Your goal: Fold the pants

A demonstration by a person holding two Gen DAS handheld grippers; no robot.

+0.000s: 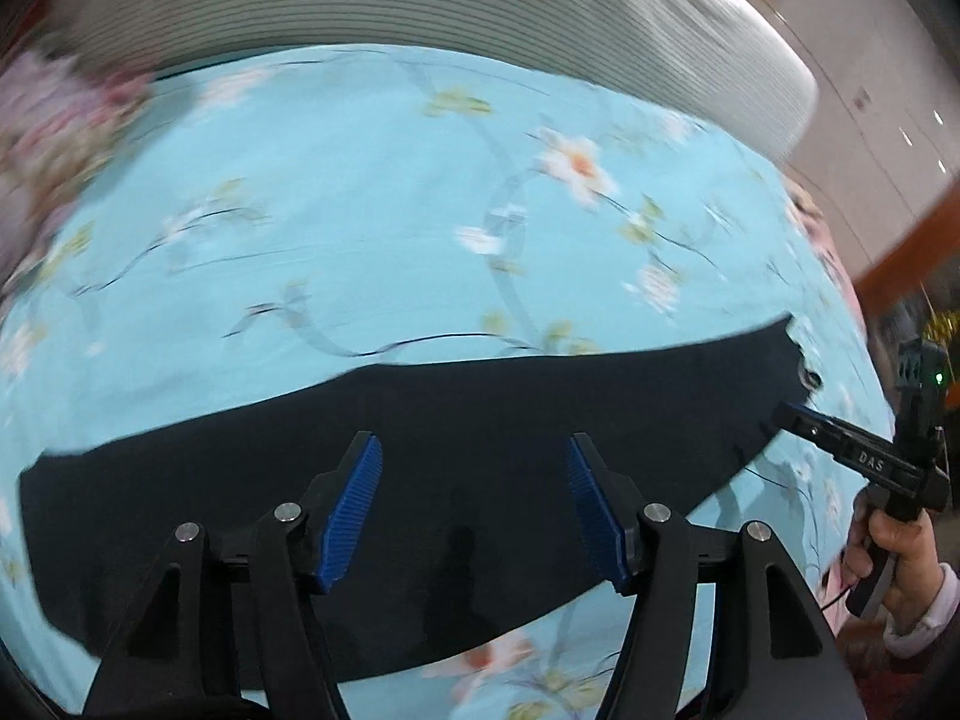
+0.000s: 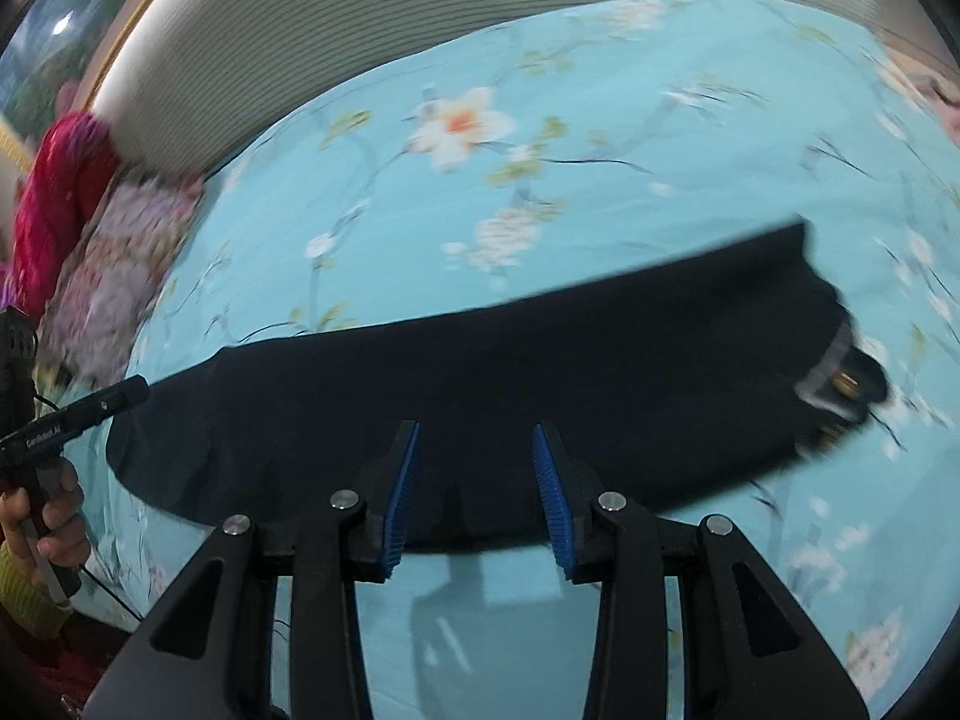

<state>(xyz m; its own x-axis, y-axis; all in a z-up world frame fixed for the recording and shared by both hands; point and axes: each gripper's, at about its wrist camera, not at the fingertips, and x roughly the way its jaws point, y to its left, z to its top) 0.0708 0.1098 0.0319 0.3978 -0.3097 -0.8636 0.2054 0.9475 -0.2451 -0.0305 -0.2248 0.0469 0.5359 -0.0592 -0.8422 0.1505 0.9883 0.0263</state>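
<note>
The pants (image 1: 420, 480) lie flat as a long dark band across the flowered sheet (image 1: 360, 210), waistband and belt (image 2: 840, 378) at the right end. The left gripper (image 1: 474, 504) and right gripper (image 2: 477, 498) both hang above the cloth with jaws apart, holding nothing — likely between folds. The next move calls for pinching an end and carrying it over to the other end.

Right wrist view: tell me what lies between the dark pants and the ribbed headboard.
In the right wrist view, only bare floral sheet lies between the pants and the headboard. The left wrist view shows the same bare stretch.
</note>
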